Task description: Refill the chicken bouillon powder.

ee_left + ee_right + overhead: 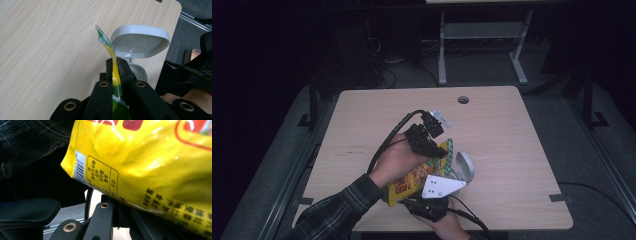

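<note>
Closest to the high camera, by the near edge of the light wood-grain desk (492, 130), the right hand-held gripper (428, 204) comes up from below with its grey three-cornered plate on top. Its jaws are closed on the lower end of a glossy yellow plastic snack bag (412, 181) printed with red panels and black text. In the right gripper view that bag (150, 162) spreads across the upper frame, its bottom seam running down into the black jaws, though the pinch itself is partly hidden.

Further in, the left hand-held gripper (430, 142) has its jaws shut on the bag's top strip, which is yellow with a green-and-white check. The left gripper view shows that strip (113, 65) squeezed between the two pads (109, 66) and curling free above them.

With one grip at each end, the bag hangs clear of the desk, near the middle of the near edge, tilted so its top points toward the small white plastic bin with a hinged lid (462, 167) just beside it. The lid (140, 41) stands open. I judge the two-ended hold is meant to steady the bag for tearing, or to tip it over the bin.

Count: one bag, one lidded bin, two grippers, and one desk with a single round cable hole (463, 100) near its far edge.
</note>
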